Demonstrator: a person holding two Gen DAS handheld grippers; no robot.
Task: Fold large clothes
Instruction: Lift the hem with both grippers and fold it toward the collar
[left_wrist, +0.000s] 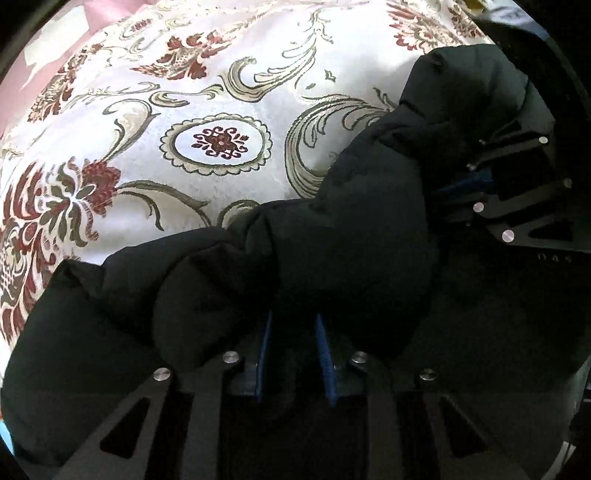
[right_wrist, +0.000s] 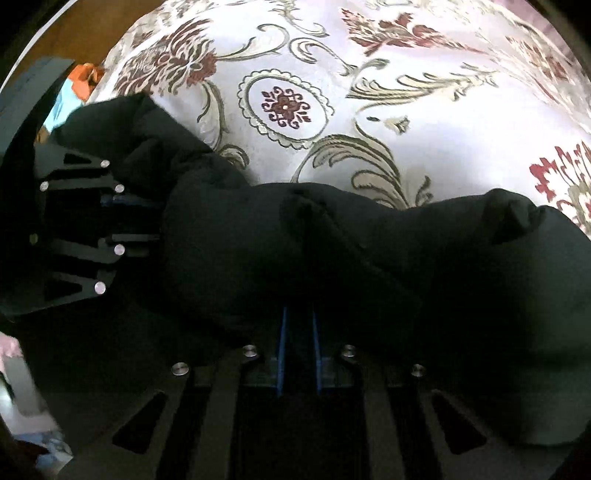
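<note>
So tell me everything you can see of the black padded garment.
The black padded garment looks like a puffy, quilted matte coat, bunched into thick rolls rather than spread flat. It lies across the near part of the floral bedspread. The left gripper and right gripper both clamp its padding between blue-lined fingers. Sleeves, zip and collar cannot be made out.

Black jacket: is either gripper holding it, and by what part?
Both are. The left gripper and right gripper each pinch a bunched fold of the black puffy jacket; which part cannot be told.
</note>
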